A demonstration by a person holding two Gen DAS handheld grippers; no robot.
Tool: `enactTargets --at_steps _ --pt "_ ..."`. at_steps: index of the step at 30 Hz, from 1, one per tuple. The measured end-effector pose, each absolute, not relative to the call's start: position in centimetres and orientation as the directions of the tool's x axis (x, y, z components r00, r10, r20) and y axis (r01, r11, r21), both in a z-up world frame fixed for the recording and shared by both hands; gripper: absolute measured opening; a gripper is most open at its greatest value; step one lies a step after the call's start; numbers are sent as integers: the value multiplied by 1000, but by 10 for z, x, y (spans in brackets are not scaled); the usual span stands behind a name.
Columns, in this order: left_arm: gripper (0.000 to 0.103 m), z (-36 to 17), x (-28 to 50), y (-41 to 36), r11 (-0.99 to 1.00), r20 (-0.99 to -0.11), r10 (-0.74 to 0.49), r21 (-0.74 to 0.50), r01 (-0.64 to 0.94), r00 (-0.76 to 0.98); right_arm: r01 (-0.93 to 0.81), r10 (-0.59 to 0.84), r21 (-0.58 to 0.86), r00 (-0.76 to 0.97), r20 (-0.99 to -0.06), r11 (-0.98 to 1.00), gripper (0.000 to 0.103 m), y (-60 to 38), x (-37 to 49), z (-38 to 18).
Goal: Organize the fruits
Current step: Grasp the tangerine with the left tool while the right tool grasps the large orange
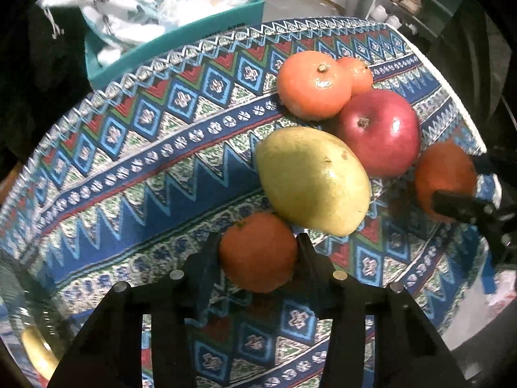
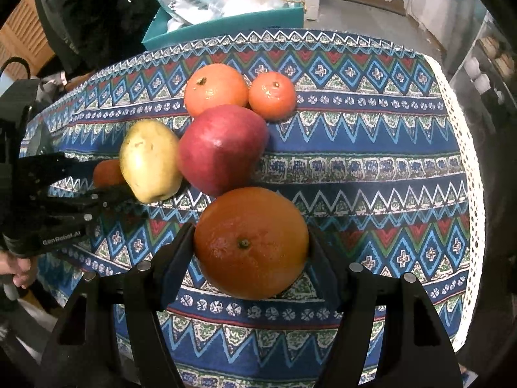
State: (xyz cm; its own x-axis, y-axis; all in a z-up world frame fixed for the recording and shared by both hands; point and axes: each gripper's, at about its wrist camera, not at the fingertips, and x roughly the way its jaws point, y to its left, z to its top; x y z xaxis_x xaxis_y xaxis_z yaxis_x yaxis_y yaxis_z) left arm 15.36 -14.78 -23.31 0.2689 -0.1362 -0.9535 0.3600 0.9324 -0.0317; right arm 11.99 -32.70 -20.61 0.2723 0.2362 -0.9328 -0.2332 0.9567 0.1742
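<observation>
Both tongs are pointing steeply down over the cloth-covered surface [image 2: 371, 168]. The left tongs [image 1: 257, 252] are pinching a small tangerine [image 1: 258, 252], which is sitting just beside the pear [image 1: 313, 181]. The right tongs [image 2: 251, 242] are gripping a big orange [image 2: 251, 242] at the near edge of the fruit cluster. Behind it the apple [image 2: 223, 148] is touching the pear, and farther back two more oranges [image 2: 215, 89] are lying side by side. Beyond the surface a teal bin [image 2: 226, 24] is holding bags.

A table under a patterned cloth [image 2: 371, 161] fills the frame. At centre lie two oranges [image 2: 215, 89], a tangerine [image 2: 272, 95], an apple [image 2: 223, 148] and a mango [image 2: 150, 161].
</observation>
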Motion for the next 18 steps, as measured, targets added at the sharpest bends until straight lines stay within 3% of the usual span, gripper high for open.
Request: enactTargets --at_steps 18 --pt "46 -167 115 -134 931 -910 -209 -73 358 359 -269 252 152 390 -886 951 69 -317 111 -150"
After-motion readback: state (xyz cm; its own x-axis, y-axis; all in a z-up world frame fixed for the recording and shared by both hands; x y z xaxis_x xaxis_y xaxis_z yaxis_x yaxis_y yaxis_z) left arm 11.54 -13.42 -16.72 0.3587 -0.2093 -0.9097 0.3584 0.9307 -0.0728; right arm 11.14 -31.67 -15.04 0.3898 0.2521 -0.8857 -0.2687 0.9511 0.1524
